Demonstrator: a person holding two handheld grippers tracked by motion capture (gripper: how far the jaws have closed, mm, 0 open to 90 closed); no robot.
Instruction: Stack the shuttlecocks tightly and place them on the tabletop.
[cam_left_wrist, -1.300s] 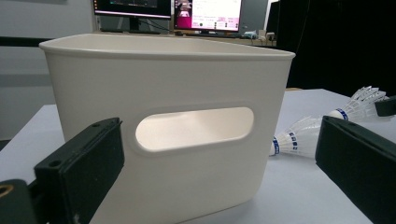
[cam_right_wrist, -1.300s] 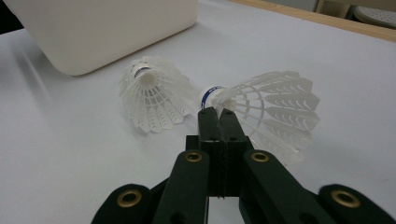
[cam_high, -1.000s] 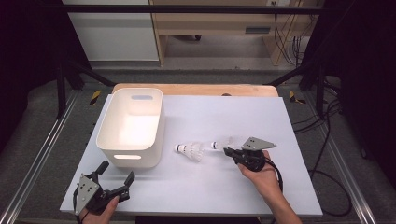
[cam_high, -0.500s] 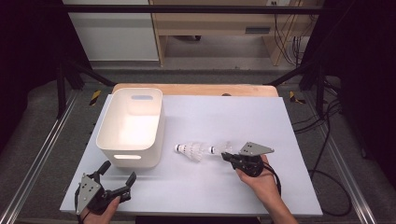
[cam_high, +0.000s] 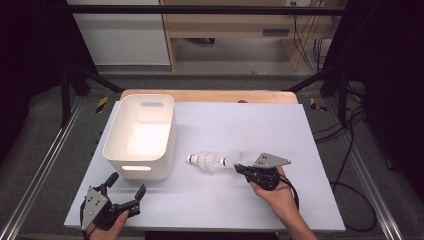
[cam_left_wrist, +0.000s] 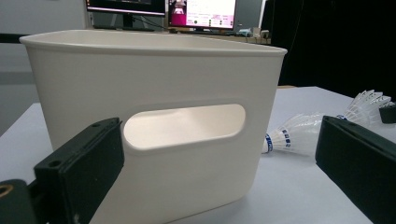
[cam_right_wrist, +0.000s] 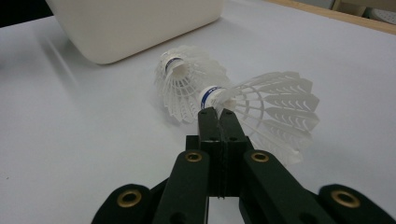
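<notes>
Two white feathered shuttlecocks lie on the white table beside each other, one (cam_high: 204, 161) to the left and one (cam_high: 234, 160) to the right. My right gripper (cam_high: 239, 168) is shut, and its closed tips (cam_right_wrist: 217, 113) rest against the blue-banded cork of the nearer shuttlecock (cam_right_wrist: 271, 102). Nothing shows between the jaws. The other shuttlecock (cam_right_wrist: 180, 79) lies just behind it. My left gripper (cam_high: 126, 184) stands open at the table's front left, facing the handle slot of the white bin (cam_left_wrist: 140, 74). Both shuttlecocks (cam_left_wrist: 294, 137) lie beyond its right jaw.
The white bin (cam_high: 172, 130) stands at the table's left, its inside bare. A wooden strip (cam_high: 210, 95) runs along the far edge. Metal rails and cables flank the table on both sides.
My right gripper has slid a little to the left and toward the near edge, up to the nearer shuttlecock. The left gripper and the bin have stayed put.
</notes>
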